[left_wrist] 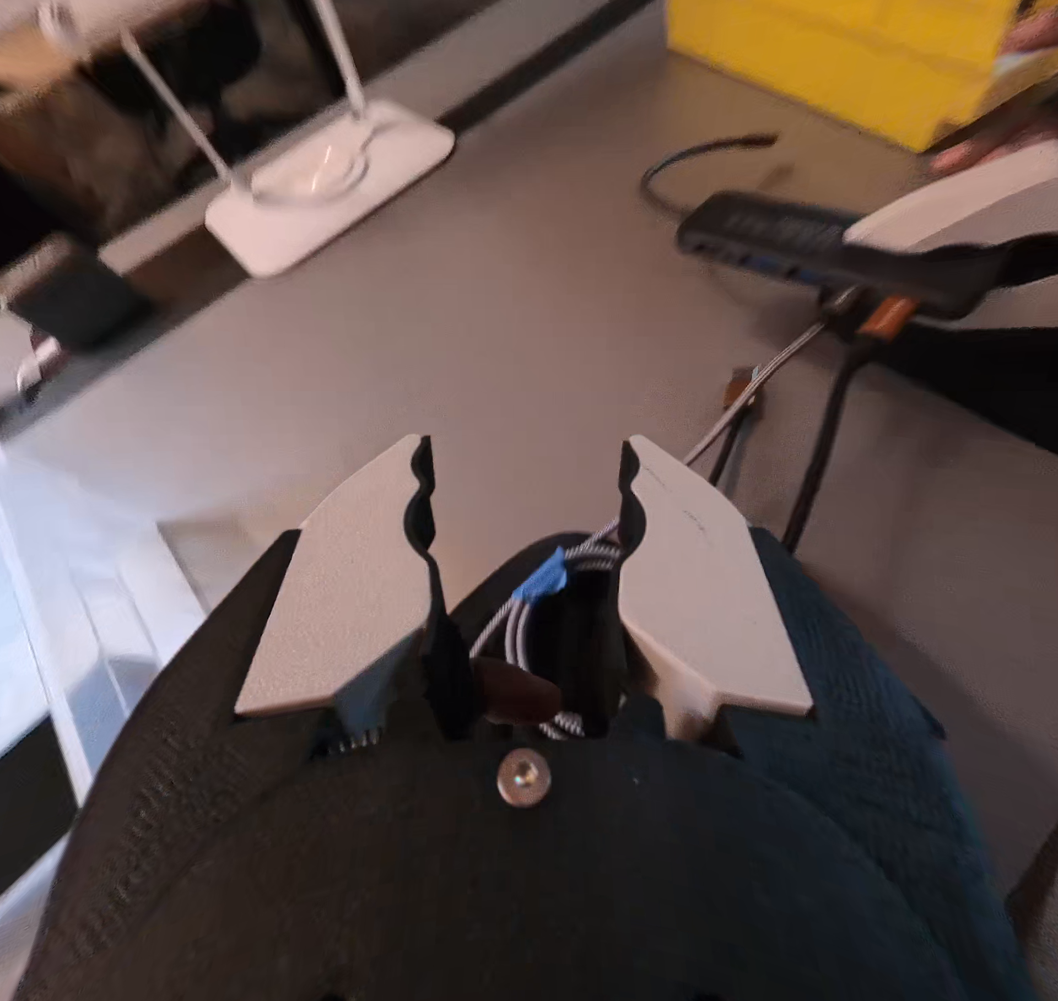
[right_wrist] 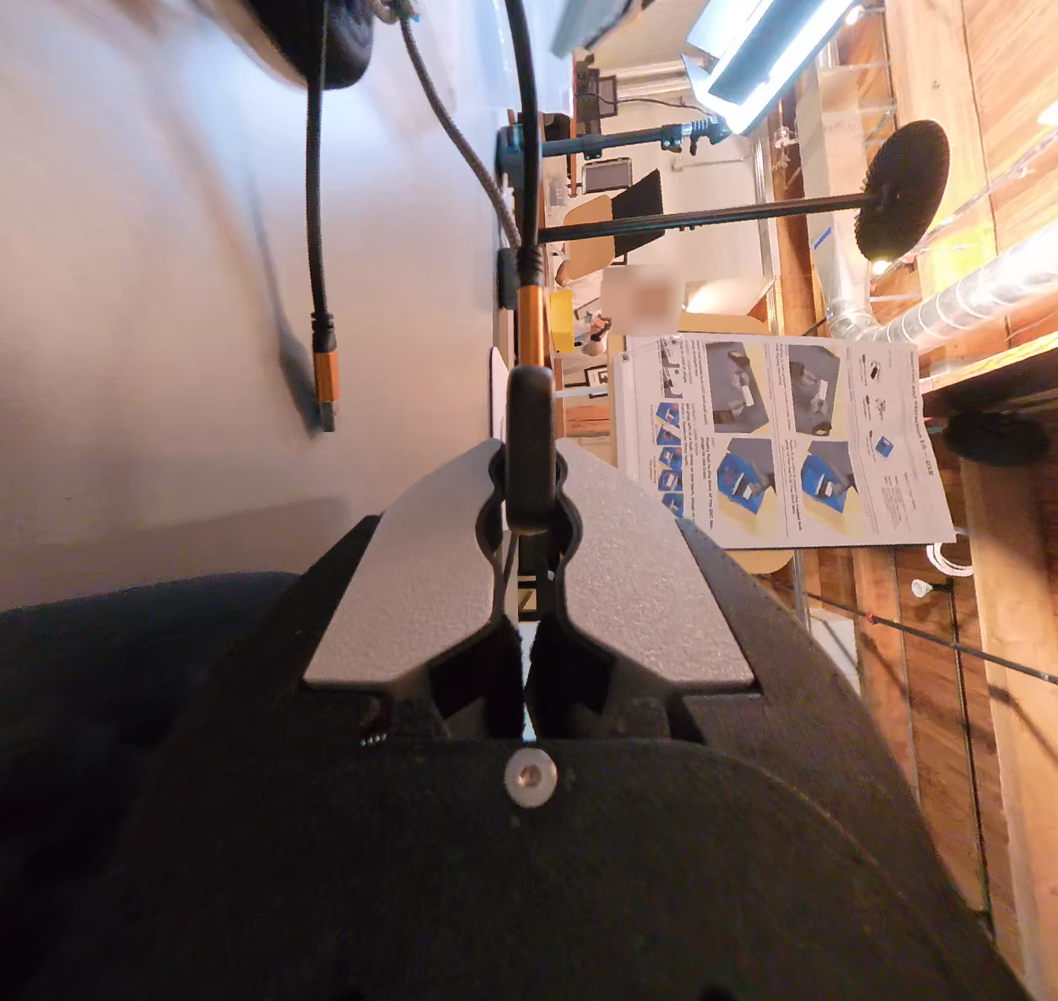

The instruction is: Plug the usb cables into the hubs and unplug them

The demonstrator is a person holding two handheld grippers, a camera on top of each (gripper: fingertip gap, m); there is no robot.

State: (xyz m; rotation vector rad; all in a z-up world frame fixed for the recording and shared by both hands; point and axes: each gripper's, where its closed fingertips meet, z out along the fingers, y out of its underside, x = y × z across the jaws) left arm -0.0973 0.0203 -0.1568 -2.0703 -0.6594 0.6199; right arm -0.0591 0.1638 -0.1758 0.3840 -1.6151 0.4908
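In the left wrist view my left gripper (left_wrist: pixel 526 458) is open and empty above the grey table (left_wrist: pixel 458 344). Under its fingers a coiled braided cable with blue tape (left_wrist: pixel 541 578) lies on a round black case (left_wrist: pixel 859 687). To the right, the black hub (left_wrist: pixel 761 229) is clamped by the right gripper's finger (left_wrist: pixel 950 206), with an orange plug (left_wrist: pixel 890 315) and a braided cable's plug (left_wrist: pixel 839 304) in its side. In the right wrist view, turned sideways, my right gripper (right_wrist: pixel 529 452) is shut on the hub's (right_wrist: pixel 529 412) end. The orange plug (right_wrist: pixel 529 321) sits in it. A second orange-plug cable (right_wrist: pixel 325 367) lies loose.
A white stand base (left_wrist: pixel 332 183) with two thin rods and a yellow box (left_wrist: pixel 830 29) stand at the table's far side. A dark block (left_wrist: pixel 74 304) sits at the left. Beyond the table edge hang a printed sheet (right_wrist: pixel 784 441) and a light panel (right_wrist: pixel 790 29).
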